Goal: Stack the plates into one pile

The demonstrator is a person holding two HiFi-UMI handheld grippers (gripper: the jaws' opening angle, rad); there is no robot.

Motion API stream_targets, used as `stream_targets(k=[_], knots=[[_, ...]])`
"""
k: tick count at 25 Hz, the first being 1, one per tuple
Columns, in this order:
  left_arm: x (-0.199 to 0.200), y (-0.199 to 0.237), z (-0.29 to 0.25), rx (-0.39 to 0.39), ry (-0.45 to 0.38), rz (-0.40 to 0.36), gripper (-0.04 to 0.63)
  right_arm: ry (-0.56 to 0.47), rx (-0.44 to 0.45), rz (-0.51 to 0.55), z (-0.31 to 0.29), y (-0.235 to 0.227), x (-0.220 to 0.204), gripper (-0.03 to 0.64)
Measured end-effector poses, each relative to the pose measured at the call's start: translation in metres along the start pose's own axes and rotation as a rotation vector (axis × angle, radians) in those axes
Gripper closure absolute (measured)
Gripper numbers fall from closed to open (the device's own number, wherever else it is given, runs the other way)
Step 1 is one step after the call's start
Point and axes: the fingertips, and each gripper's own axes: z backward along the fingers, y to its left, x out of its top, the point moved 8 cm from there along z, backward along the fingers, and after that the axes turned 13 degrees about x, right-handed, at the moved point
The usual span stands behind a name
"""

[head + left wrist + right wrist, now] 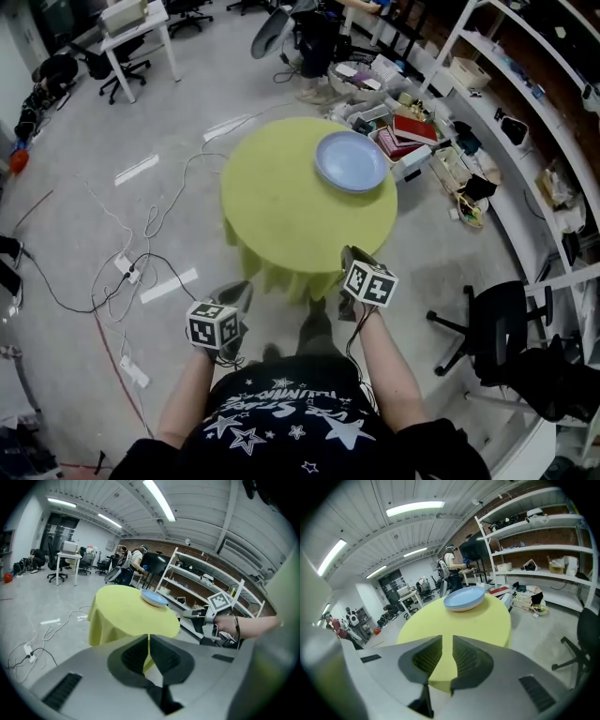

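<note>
A pile of light blue plates (351,160) sits on the far right part of a round table with a yellow-green cloth (281,206). Both grippers hang off the table's near edge, well short of the plates. My left gripper (236,294) is lower and to the left, its jaws together with nothing in them (148,639). My right gripper (354,257) is at the cloth's near hem, its jaws a narrow gap apart and empty (447,639). Both gripper views show the plates (153,597) (464,598) ahead on the table.
Boxes and clutter (403,131) lie on the floor behind the table, beside long shelves (525,103) on the right. A black office chair (497,323) stands near right. Cables and a power strip (127,270) trail over the floor at left. A person (314,47) stands beyond the table.
</note>
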Motion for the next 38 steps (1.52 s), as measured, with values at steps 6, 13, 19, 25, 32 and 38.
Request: stream_targets(k=[6,13,19,25,32,38], knots=[[-0.018,0.011,0.023,-0.019,0.0,0.02,0.572,-0.015,0.004,0.02,0.025,0.025,-0.028,0.596],[-0.024,0.011,0.037,-0.046,-0.019,0.016,0.572,0.009,0.035,0.038,0.045,0.043,-0.049,0.599],[-0.029,0.0,0.044,-0.067,-0.03,-0.008,0.572,0.033,0.06,0.073,0.058,0.054,-0.06,0.601],[-0.024,-0.019,0.048,-0.046,-0.061,0.001,0.572,0.027,0.091,0.118,0.07,0.047,-0.048,0.603],[-0.022,-0.049,0.065,-0.015,-0.104,0.016,0.572,0.031,0.153,0.211,0.093,0.05,-0.04,0.603],[-0.042,-0.087,0.088,0.002,-0.127,0.01,0.572,0.045,0.195,0.241,0.133,0.049,-0.063,0.603]])
